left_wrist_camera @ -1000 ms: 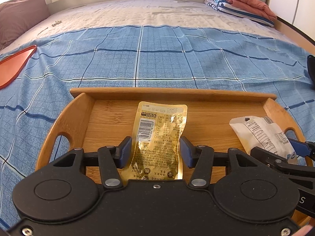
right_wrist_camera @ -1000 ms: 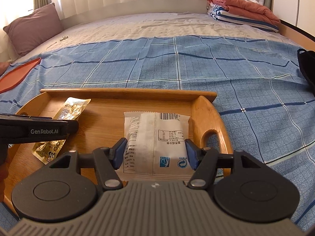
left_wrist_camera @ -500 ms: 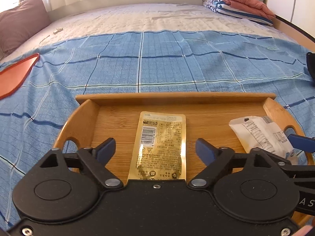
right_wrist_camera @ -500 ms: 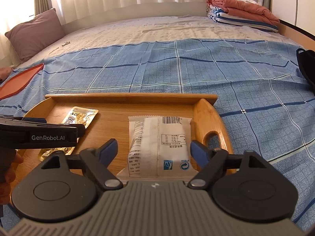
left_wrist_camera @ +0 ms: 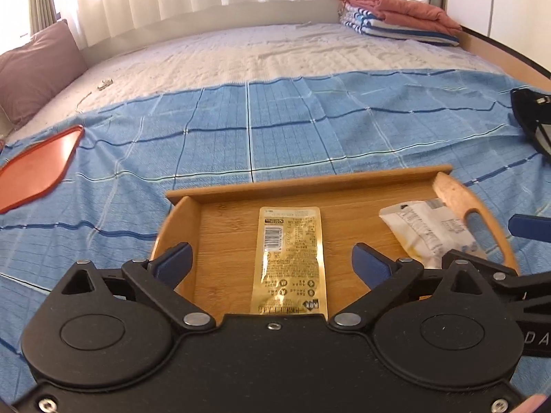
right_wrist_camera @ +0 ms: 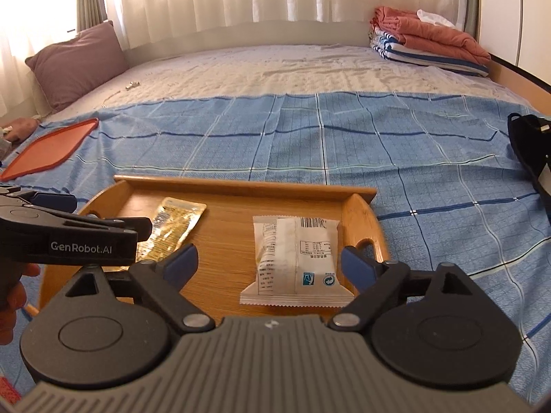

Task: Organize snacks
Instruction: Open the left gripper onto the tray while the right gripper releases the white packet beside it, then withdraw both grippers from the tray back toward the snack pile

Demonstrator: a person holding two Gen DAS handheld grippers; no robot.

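Note:
A gold snack pouch (left_wrist_camera: 289, 258) lies flat on the wooden tray (left_wrist_camera: 310, 180), left of a white snack packet (left_wrist_camera: 427, 230). My left gripper (left_wrist_camera: 272, 261) hovers above the gold pouch, its jaws opening wide and touching nothing. In the right wrist view the white packet (right_wrist_camera: 296, 258) lies near the tray's right handle (right_wrist_camera: 365, 227), and the gold pouch (right_wrist_camera: 172, 230) lies further left. My right gripper (right_wrist_camera: 270, 266) hangs over the white packet, jaws opening, pads clear of it. The left gripper's body crosses that view's left side.
The tray sits on a blue checked bedspread (left_wrist_camera: 275, 130). An orange-red flat tray (left_wrist_camera: 38, 168) lies at the left. A black bag (right_wrist_camera: 530, 144) sits at the right edge. Folded blankets (right_wrist_camera: 430, 41) and a mauve pillow (right_wrist_camera: 75, 65) are at the far end.
Both grippers let go of their packets, spread their jaws wide and rose back from the tray. The gold pouch and white packet now lie flat on the tray.

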